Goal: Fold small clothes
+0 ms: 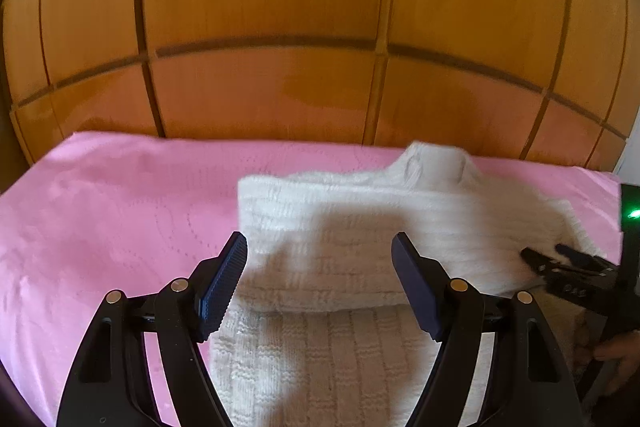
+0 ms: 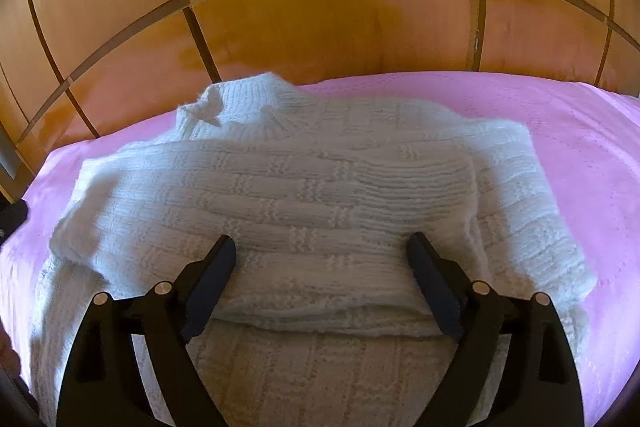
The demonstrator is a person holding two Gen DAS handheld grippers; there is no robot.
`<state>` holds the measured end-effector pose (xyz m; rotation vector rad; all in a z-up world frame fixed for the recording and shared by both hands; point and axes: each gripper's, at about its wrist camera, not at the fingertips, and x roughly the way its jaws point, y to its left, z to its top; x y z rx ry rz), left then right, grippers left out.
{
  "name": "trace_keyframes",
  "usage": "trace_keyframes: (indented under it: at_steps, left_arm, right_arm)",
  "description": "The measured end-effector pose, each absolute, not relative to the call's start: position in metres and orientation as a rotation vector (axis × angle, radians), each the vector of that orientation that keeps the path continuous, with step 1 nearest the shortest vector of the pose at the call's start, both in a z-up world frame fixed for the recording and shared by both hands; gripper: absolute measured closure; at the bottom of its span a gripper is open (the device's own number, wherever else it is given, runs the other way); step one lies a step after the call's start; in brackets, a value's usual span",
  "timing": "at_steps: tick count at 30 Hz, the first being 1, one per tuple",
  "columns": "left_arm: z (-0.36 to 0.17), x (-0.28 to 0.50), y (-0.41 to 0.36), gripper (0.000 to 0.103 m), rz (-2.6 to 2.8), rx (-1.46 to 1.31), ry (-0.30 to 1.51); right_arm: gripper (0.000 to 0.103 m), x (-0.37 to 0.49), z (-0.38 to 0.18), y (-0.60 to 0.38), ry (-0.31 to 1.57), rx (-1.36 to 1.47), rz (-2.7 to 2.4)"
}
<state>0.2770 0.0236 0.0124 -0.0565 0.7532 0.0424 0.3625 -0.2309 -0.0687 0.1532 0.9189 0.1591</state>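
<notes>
A white knitted sweater (image 2: pixel 280 187) lies on a pink bedspread (image 2: pixel 580 147), collar (image 2: pixel 240 111) toward the wooden wall. A sleeve is folded across its chest, and its lower edge lies between my right gripper's fingers. My right gripper (image 2: pixel 322 239) is open just over that fold, with its pads apart from the knit. My left gripper (image 1: pixel 320 241) hangs open above the sweater (image 1: pixel 360 207), near its left edge, and holds nothing. In the left wrist view the right gripper (image 1: pixel 544 253) shows at the far right, low over the sweater's side.
Orange wooden panelled doors (image 1: pixel 260 7) rise straight behind the bed. The pink bedspread (image 1: pixel 100 207) stretches bare to the left of the sweater. A person's hand (image 1: pixel 616 351) holds the right gripper's handle at the lower right edge.
</notes>
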Motion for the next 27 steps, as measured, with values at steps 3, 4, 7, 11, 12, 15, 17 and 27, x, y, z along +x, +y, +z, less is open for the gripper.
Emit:
trace_keyframes:
  at_steps: [3, 4, 7, 11, 12, 15, 17, 27]
  left_arm:
    - [-0.011, 0.290, 0.028, 0.029, 0.064, -0.056, 0.825]
    - [-0.021, 0.295, 0.029, 0.029, 0.076, -0.046, 0.853]
    - [-0.049, 0.306, 0.044, 0.028, 0.089, -0.107, 0.954]
    - [-0.036, 0.297, 0.049, 0.028, 0.105, -0.124, 0.930]
    - [-0.032, 0.292, 0.049, 0.028, 0.105, -0.120, 0.930]
    - [-0.024, 0.270, 0.055, 0.028, 0.092, -0.138, 0.929]
    - [-0.020, 0.249, 0.061, 0.028, 0.075, -0.160, 0.940]
    - [-0.026, 0.155, 0.084, 0.029, -0.003, -0.274, 1.009]
  right_arm:
    - [0.014, 0.363, -0.069, -0.231, 0.920, 0.154, 0.163]
    - [0.013, 0.363, -0.068, -0.231, 0.920, 0.154, 0.164]
    - [0.013, 0.363, -0.069, -0.231, 0.922, 0.156, 0.167]
    - [0.012, 0.364, -0.066, -0.231, 0.929, 0.158, 0.172]
    - [0.012, 0.363, -0.063, -0.231, 0.931, 0.161, 0.174]
    - [0.010, 0.351, -0.051, -0.237, 0.933, 0.173, 0.175]
    - [0.006, 0.333, -0.040, -0.246, 0.917, 0.177, 0.182]
    - [0.006, 0.220, -0.047, -0.337, 1.022, 0.288, 0.081]
